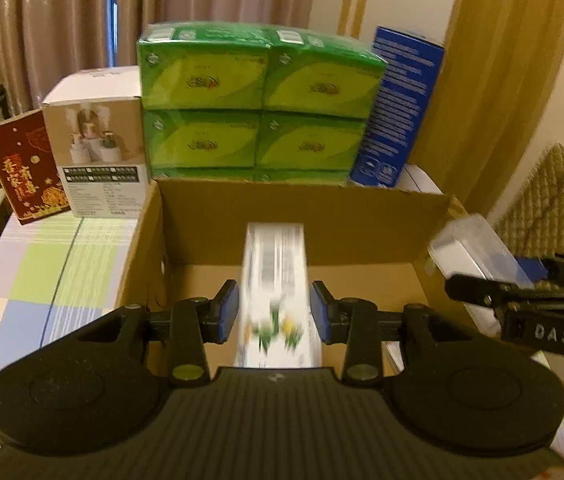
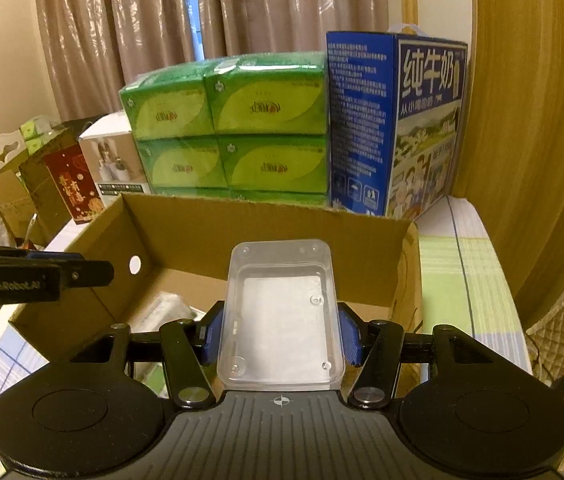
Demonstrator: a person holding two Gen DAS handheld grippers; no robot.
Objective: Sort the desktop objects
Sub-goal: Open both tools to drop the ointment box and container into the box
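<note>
Left wrist view. Checked cloth in green, blue and white on the tabletop [image 1: 41,264]; brown curtains [image 1: 41,12] behind, a wooden panel [image 1: 510,60] at right. Open carton [image 1: 294,216] in the middle, just in front of a stack of green packs [image 1: 257,100]. Left of the stack, a white box [image 1: 97,152] and a red box [image 1: 25,168], side by side; right of it, an upright blue box [image 1: 398,112]. Left tool [image 1: 274,312] over the carton's mouth, blue pads [image 1: 229,312] spread, a long white box [image 1: 275,292] between them. No clear contact on either pad; hard to tell through the blur. Long axis of that box pointing away from the camera, toward the carton's far wall. At right, the right tool [image 1: 522,300] carrying a clear tray [image 1: 478,252] near the carton's right rim.

Right wrist view. Same cloth-covered tabletop [image 2: 462,280], curtains [image 2: 121,40] beyond, more cartons and bags [image 2: 5,184] at far left. Right tool [image 2: 281,336] pinching the clear tray [image 2: 282,312] on its two long sides, tray open side up and empty, long axis running forward, far end tilted up over the carton [image 2: 265,224]. Inside the carton, a pale blurred item [image 2: 161,312] on the floor at left; cannot tell what. Green packs [image 2: 233,128] and blue box [image 2: 394,128] standing just behind the carton. Left tool [image 2: 37,276] reaching in from the left edge.
</note>
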